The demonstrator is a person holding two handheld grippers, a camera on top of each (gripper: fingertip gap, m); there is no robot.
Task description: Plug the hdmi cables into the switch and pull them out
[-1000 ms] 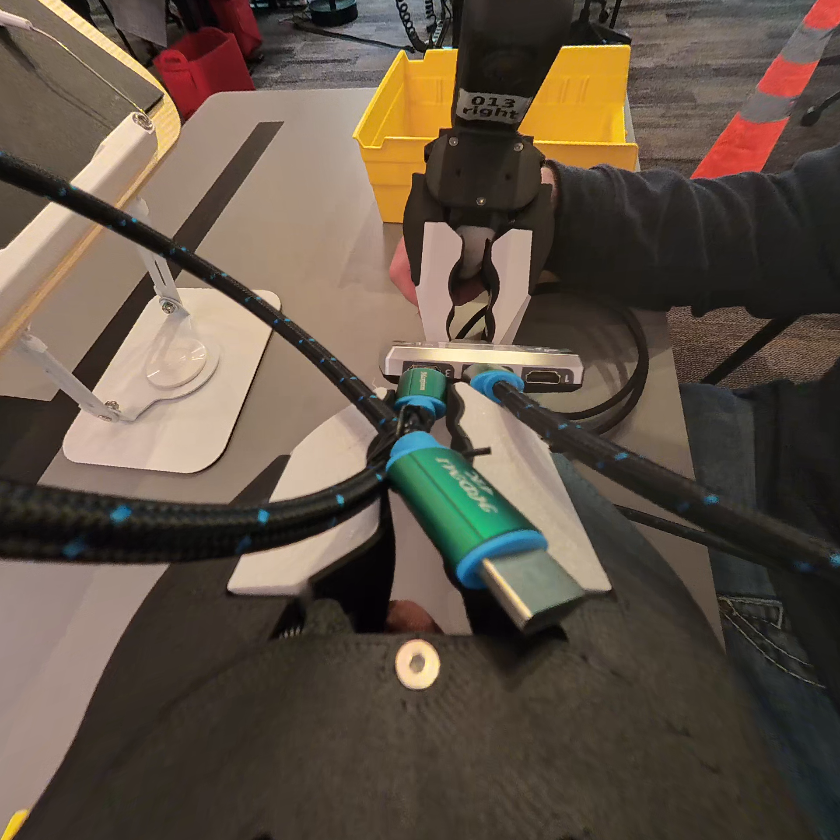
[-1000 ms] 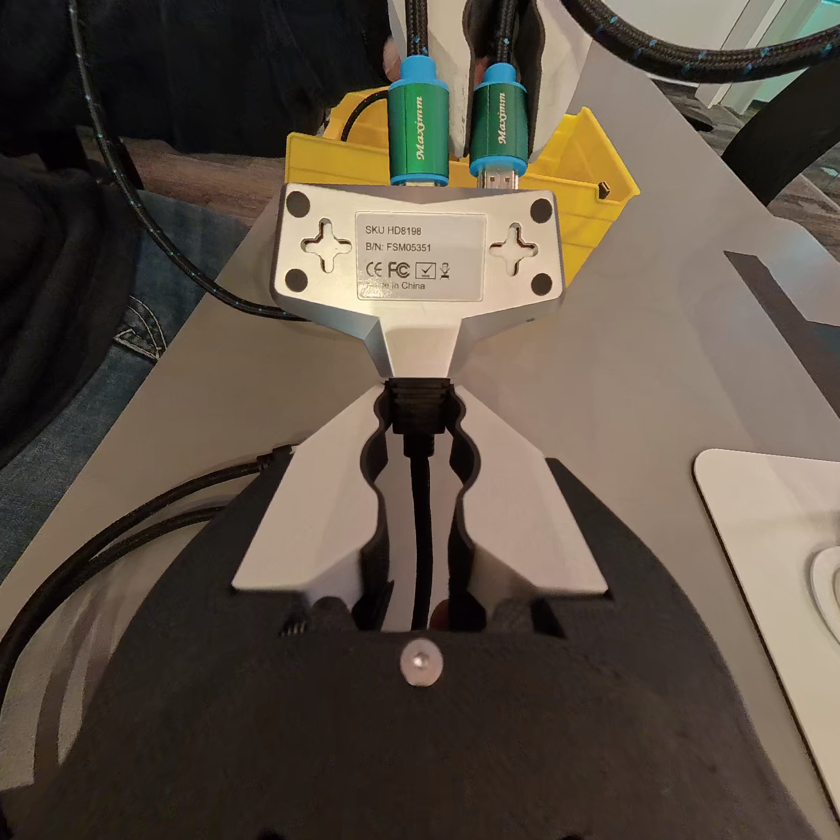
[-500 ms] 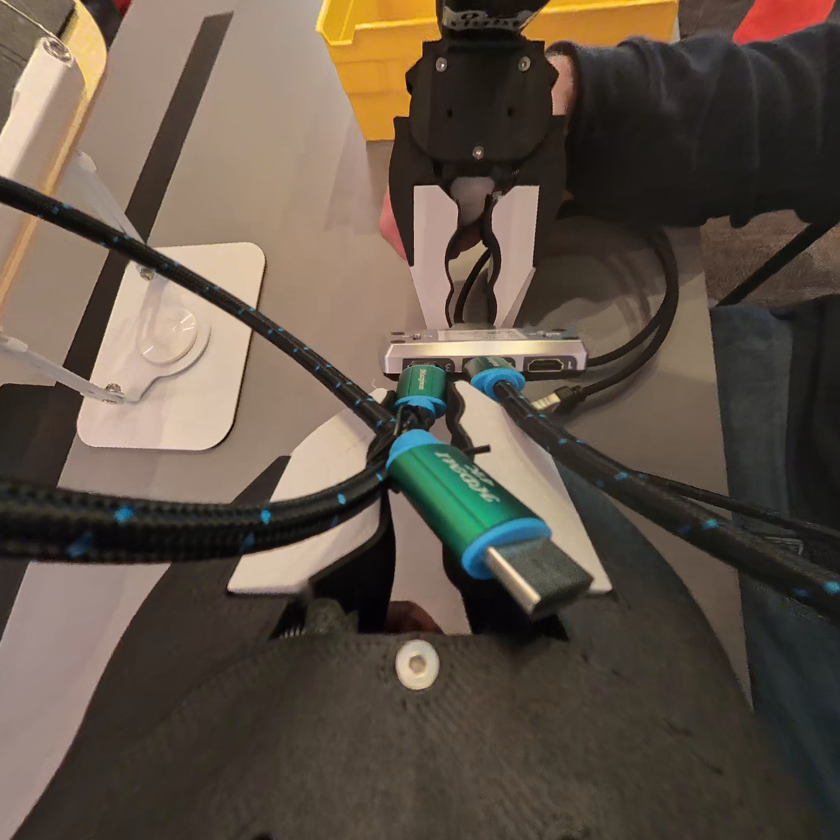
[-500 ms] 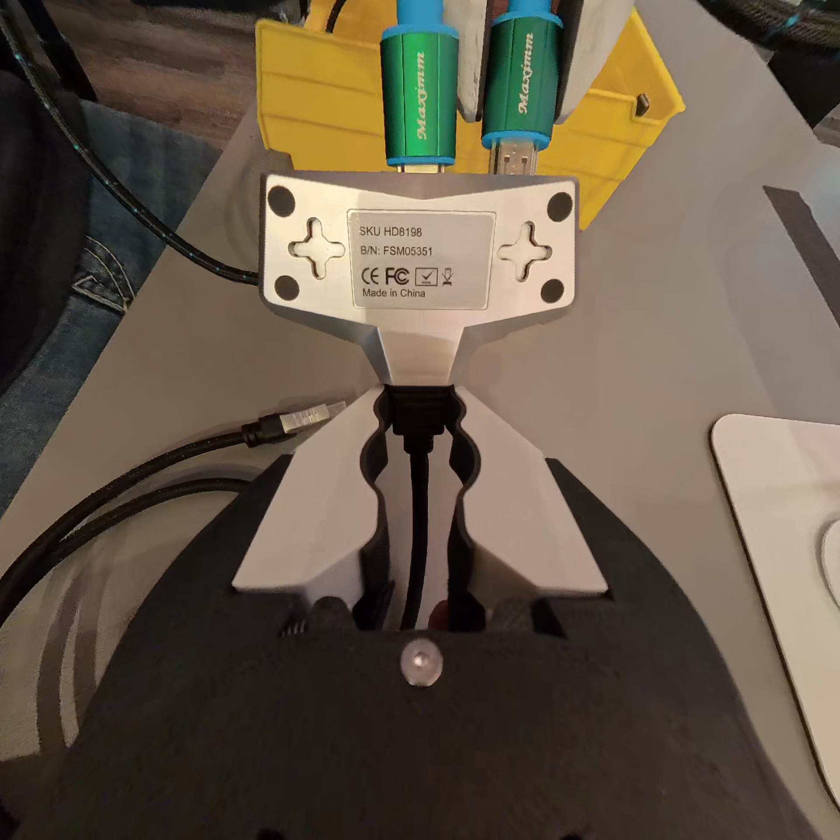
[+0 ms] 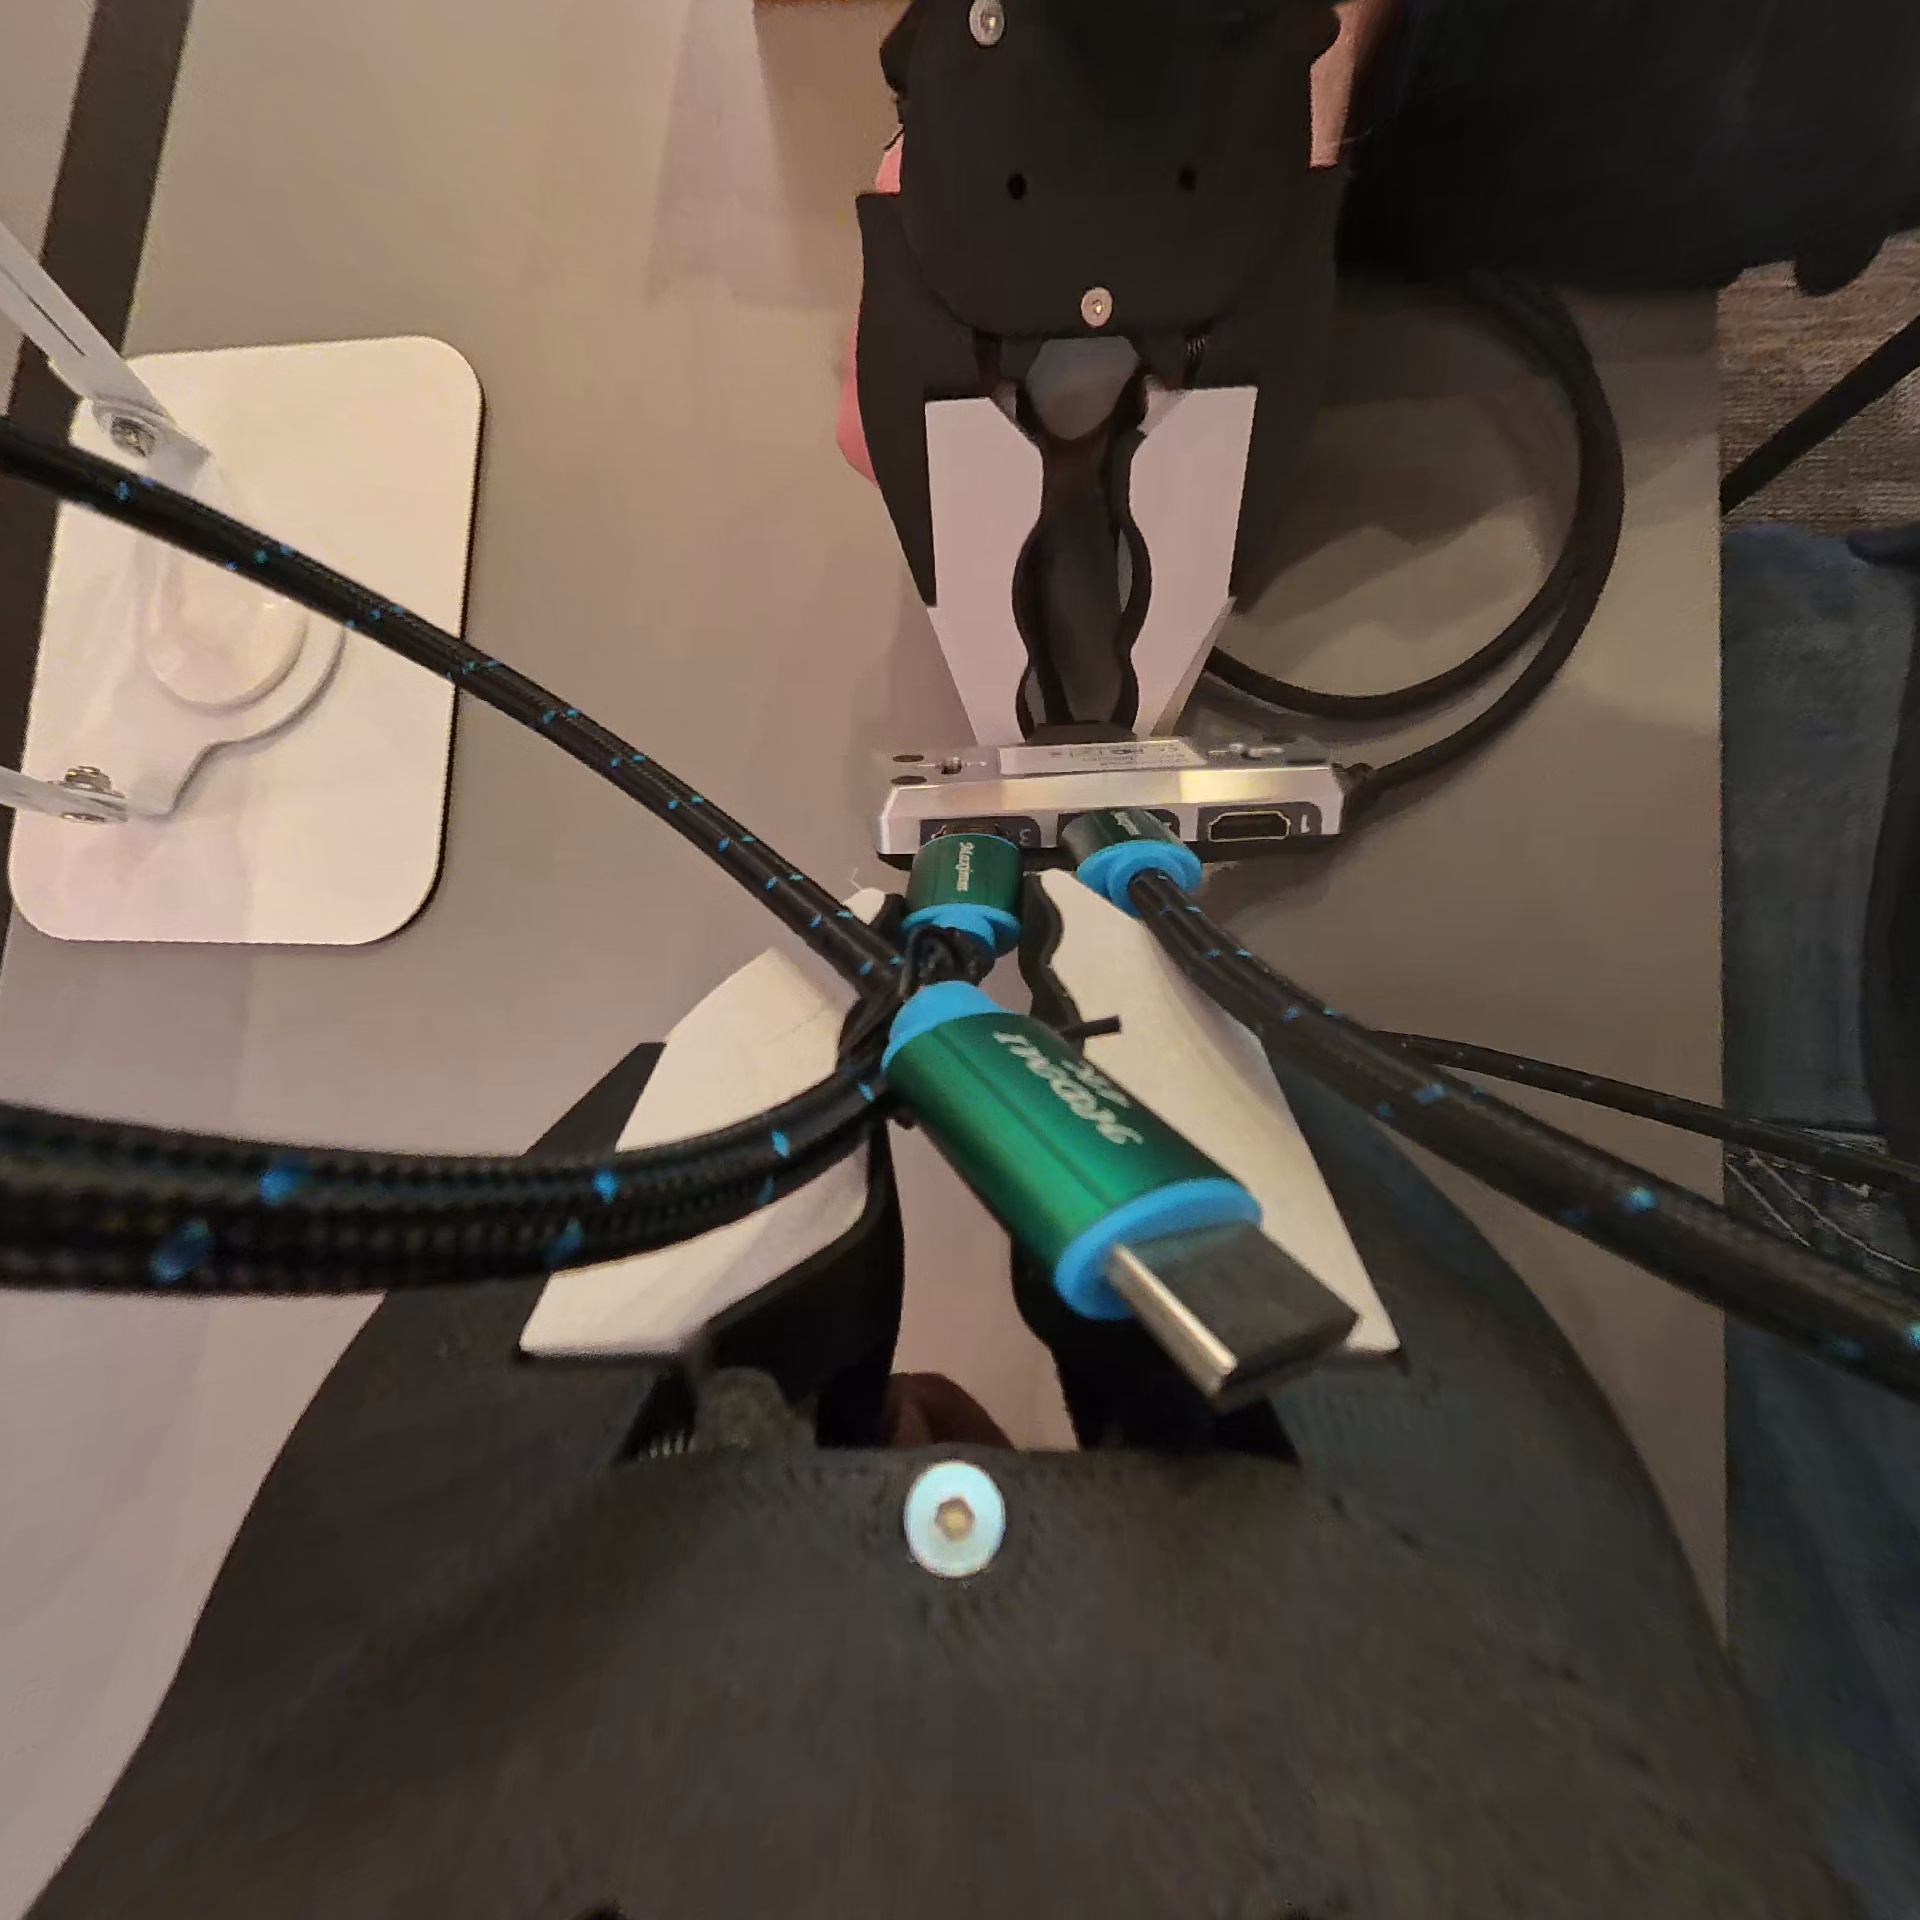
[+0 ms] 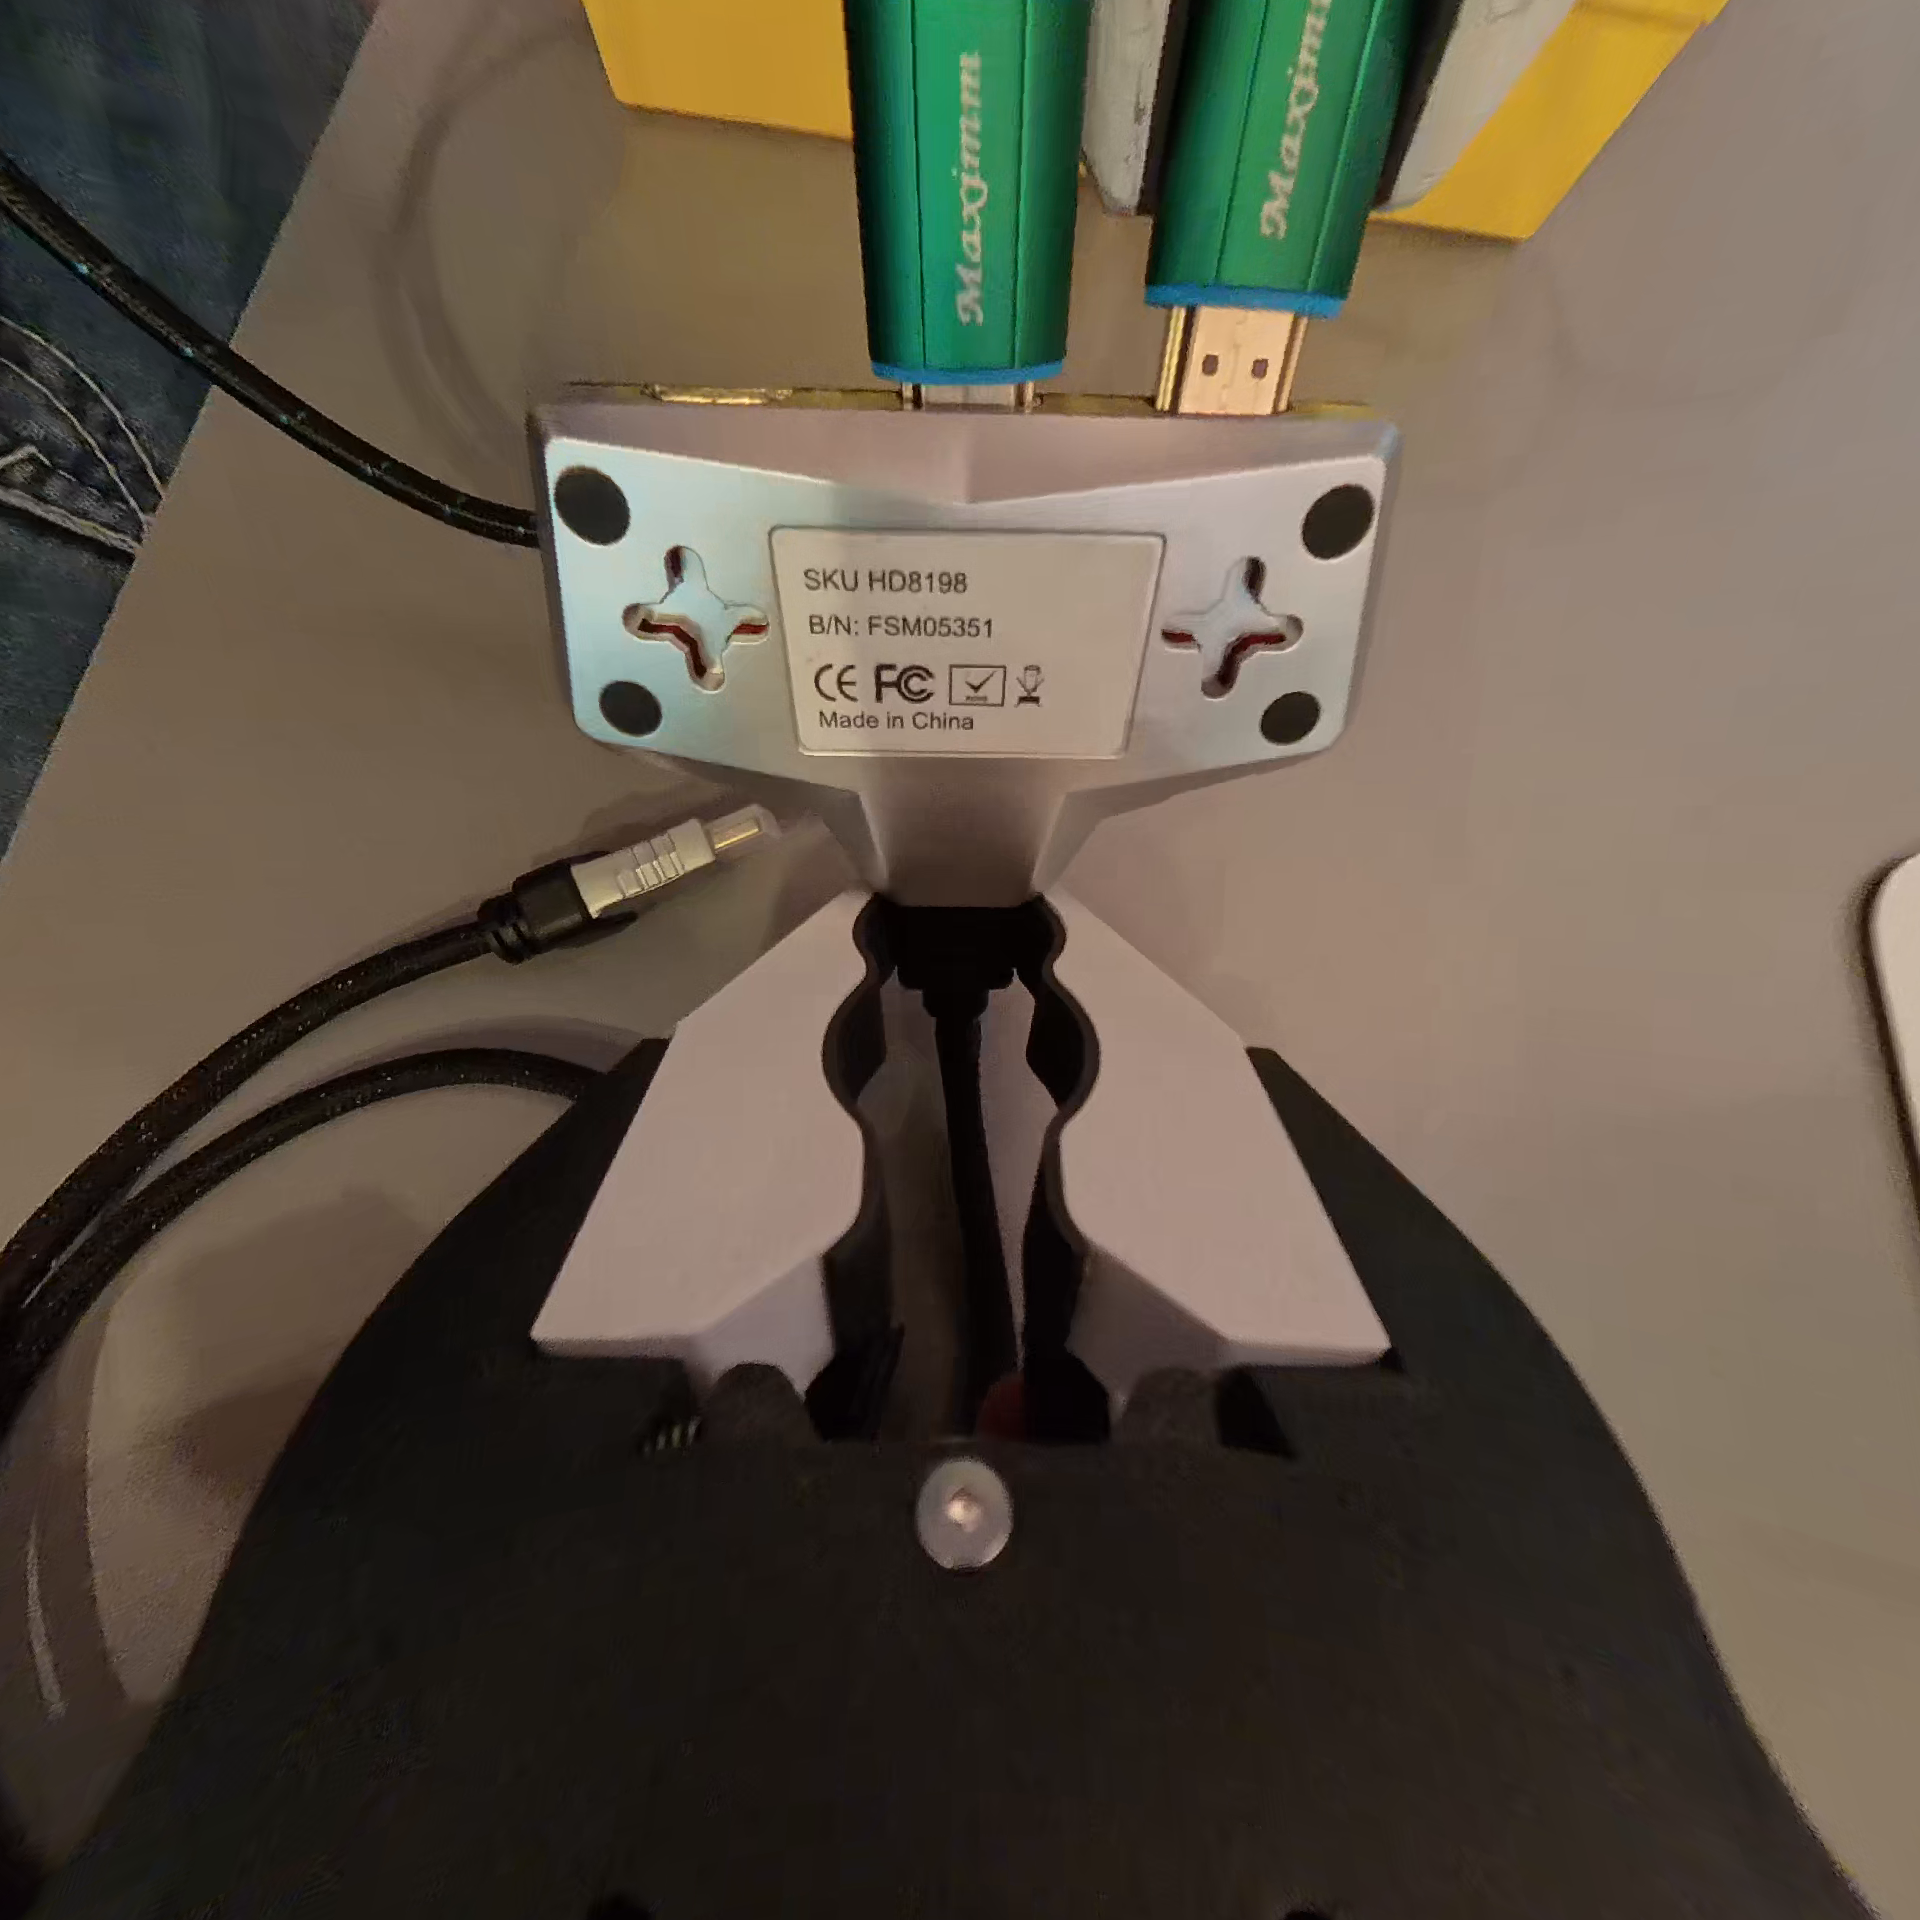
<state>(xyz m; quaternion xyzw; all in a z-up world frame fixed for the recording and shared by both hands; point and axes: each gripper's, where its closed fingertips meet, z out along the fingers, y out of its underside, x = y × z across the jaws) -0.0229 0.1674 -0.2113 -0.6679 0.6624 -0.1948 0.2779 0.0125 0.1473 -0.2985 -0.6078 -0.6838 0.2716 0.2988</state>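
Right wrist view shows the silver HDMI switch [image 6: 966, 582] flipped label-up over the grey table [image 6: 1558, 727], right gripper [image 6: 961, 935] clamped on its rear cable stub; one green plug [image 6: 961, 197] seated, the second plug [image 6: 1262, 156] half in. Left wrist view shows the left gripper [image 5: 971, 914] pinching that second plug [image 5: 961, 868], and a spare connector [image 5: 1081, 1153] draped over its fingers. Yellow bin [image 6: 707, 52] cut off.

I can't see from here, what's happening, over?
Left gripper shut on green plug, half in. Right gripper shut on switch lead. Loose plug lying across left fingers.
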